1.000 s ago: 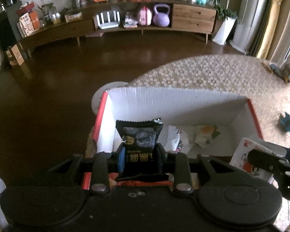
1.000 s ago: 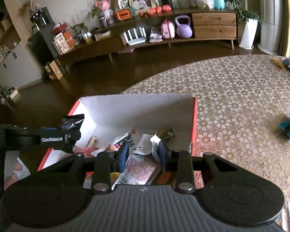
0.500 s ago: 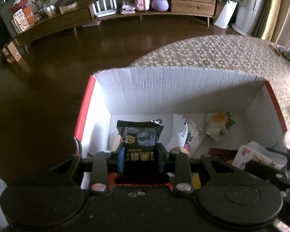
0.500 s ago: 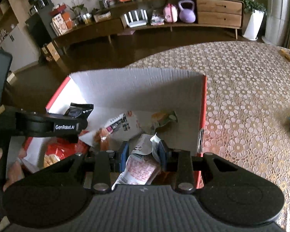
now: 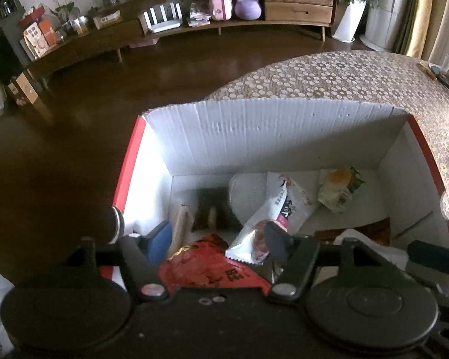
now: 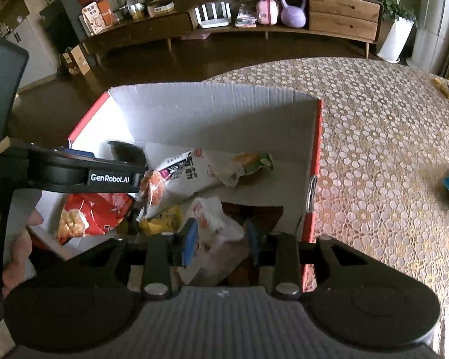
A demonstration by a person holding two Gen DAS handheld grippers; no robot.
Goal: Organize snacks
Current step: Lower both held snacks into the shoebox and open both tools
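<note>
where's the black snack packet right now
In the left wrist view the black snack packet lies blurred on the floor of the box, near its back left corner, just ahead of the left gripper, whose jaws are opening.

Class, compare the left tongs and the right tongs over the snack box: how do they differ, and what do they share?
Left tongs are opening, with nothing between the pads and a black packet loose in the red-edged box beyond; right tongs clamp a white packet. Left tongs' pads stand wide apart; right tongs' pads sit closer. Both point down into that box.
</note>
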